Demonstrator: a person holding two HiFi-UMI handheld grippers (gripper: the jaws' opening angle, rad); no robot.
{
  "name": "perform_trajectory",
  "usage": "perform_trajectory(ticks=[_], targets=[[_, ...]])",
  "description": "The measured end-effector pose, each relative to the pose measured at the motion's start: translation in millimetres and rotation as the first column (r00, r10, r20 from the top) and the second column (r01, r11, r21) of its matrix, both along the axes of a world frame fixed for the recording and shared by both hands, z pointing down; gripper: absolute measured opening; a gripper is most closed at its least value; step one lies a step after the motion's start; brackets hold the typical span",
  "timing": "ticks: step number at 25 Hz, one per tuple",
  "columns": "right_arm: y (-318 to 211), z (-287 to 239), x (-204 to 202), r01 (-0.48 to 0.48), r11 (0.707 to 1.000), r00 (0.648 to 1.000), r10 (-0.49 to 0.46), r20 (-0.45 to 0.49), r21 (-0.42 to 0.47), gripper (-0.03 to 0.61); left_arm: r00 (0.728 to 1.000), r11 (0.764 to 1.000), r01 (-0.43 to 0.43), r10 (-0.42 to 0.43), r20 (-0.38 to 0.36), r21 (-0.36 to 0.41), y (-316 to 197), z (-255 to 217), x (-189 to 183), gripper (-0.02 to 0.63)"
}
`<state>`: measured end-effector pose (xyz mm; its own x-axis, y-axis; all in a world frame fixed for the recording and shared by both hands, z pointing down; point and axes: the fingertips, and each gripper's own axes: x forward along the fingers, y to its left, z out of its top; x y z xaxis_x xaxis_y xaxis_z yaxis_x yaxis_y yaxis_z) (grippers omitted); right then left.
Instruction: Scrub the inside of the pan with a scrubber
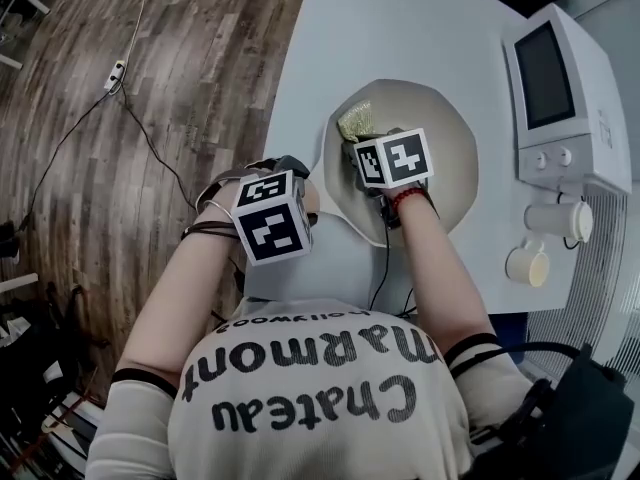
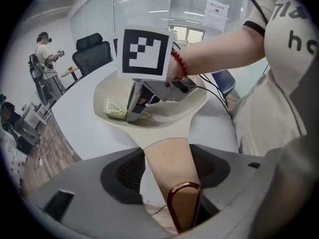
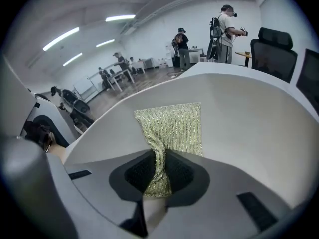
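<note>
Cream pan (image 1: pixel 452 158), gold scrubber (image 1: pixel 355 121) inside

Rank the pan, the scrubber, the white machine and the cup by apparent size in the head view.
1. The white machine and the pan: about alike, and the machine runs off the frame, so no ranking.
2. The cup.
3. The scrubber, partly hidden under the right gripper.

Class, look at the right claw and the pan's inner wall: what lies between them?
The glittery scrubber: pinched in the right claw, it spreads flat against the pan, as the right gripper view shows.
</note>
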<state>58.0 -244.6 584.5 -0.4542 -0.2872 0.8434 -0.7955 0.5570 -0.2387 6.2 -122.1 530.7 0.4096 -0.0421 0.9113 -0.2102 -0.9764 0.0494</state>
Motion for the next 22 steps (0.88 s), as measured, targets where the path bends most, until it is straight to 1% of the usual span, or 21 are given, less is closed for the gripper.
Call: perform_trajectory(ticks=[2, 4, 8, 16, 19, 22], targets=[[0, 2, 3, -0.019, 1.0, 0.999, 0.018, -0.042, -0.008, 0.061, 1.0, 1.0, -0.009, 0.009, -0.001, -0.008, -1, 1, -1, 0.288], [-1, 3, 8, -0.05, 0.999, 0.996, 0.049, -0.071, -0.013, 0.061, 1.0, 0.999, -0.006, 0.005, -0.014, -0.035, 0, 2, 1, 0.288], [-3, 3, 22, -0.137, 0.991, 0.986, 0.136, -0.095, -0.005, 0.061, 1.0, 0.997, -0.01, 0.008, -0.017, -0.082, 0, 2, 1, 0.284], [-10, 4, 77, -0.272, 0.962, 0.951, 0.265, -0.16, -0.019, 0.061, 1.0, 0.994, -0.007, 0.007, -0.002, -0.112, 1, 4, 3, 0.285], [-11, 6, 97, -0.31, 0.951, 0.936, 0.3, -0.185, -0.023, 0.061, 1.0, 0.992, -0.017, 0.02, 0.017, -0.122, 3, 5, 3, 0.285], [-12, 7, 119, -0.333, 0.943, 0.922, 0.321, -0.219, -0.019, 0.061, 1.0, 0.991, -0.016, 0.018, 0.018, -0.133, 3, 6, 4, 0.285]])
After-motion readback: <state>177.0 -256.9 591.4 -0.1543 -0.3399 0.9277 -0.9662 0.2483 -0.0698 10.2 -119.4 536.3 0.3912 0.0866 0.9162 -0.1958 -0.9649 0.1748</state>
